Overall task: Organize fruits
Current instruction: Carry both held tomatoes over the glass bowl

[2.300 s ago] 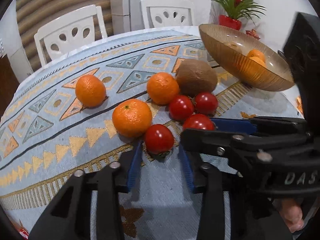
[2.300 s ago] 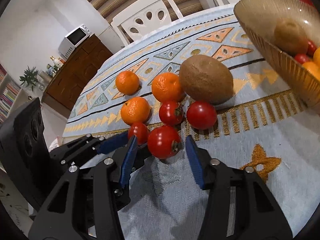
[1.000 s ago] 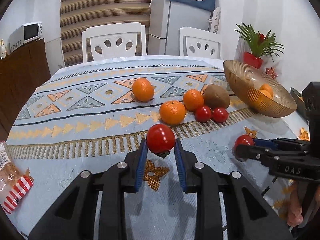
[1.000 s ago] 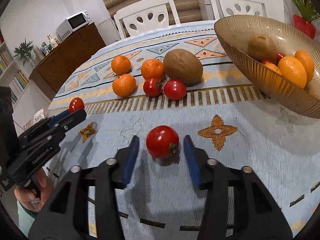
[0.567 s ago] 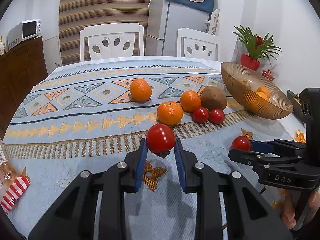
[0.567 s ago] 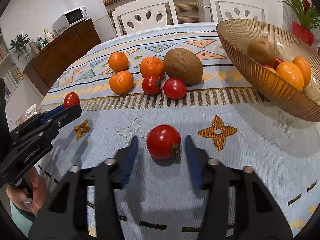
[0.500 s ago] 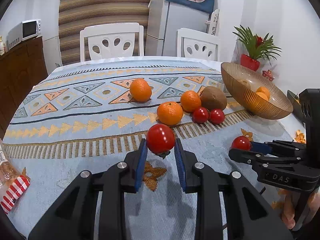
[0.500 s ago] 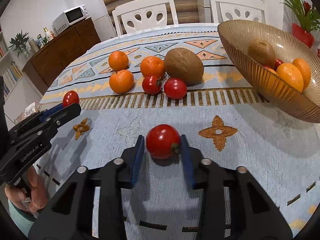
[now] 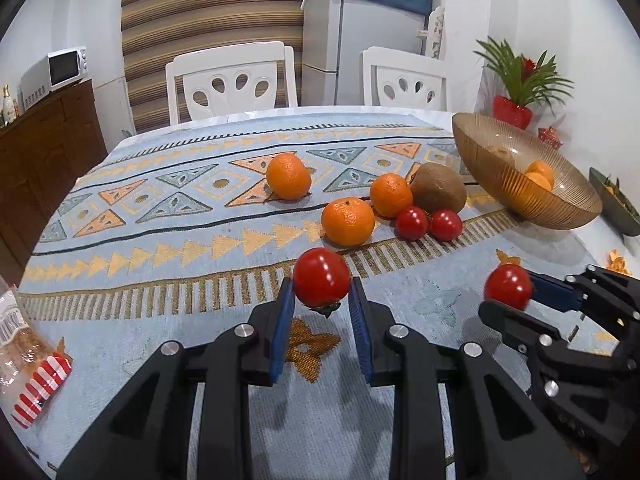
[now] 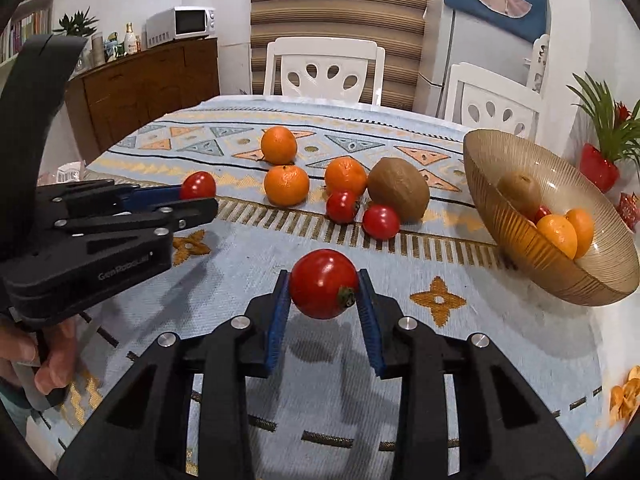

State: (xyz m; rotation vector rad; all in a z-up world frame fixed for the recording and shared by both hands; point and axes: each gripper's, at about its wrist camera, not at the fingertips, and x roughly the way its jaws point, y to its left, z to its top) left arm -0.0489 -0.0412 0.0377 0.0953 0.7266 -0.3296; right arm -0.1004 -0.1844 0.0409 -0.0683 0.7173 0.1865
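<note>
A tomato (image 9: 321, 278) is pinched by the left gripper (image 9: 321, 312) at lower centre; another tomato (image 10: 323, 284) is clamped in the right gripper (image 10: 323, 316). Carrying is judged underway; delivery into the amber bowl (image 10: 600, 280) at right is called for next.

A snack packet (image 9: 28, 356) at the lower left of the left wrist view was cut off by the frame edge, its print too blurred to read. At the right edge of that view, a dark dish (image 9: 616, 208) was partly cropped and its contents were too small to tell, while the amber bowl (image 9: 516, 196) hid most of its fruit behind its ribbed wall. In the right wrist view, the hand (image 10: 44, 356) at the lower left was mostly hidden behind the left gripper's (image 10: 196, 200) black body.
</note>
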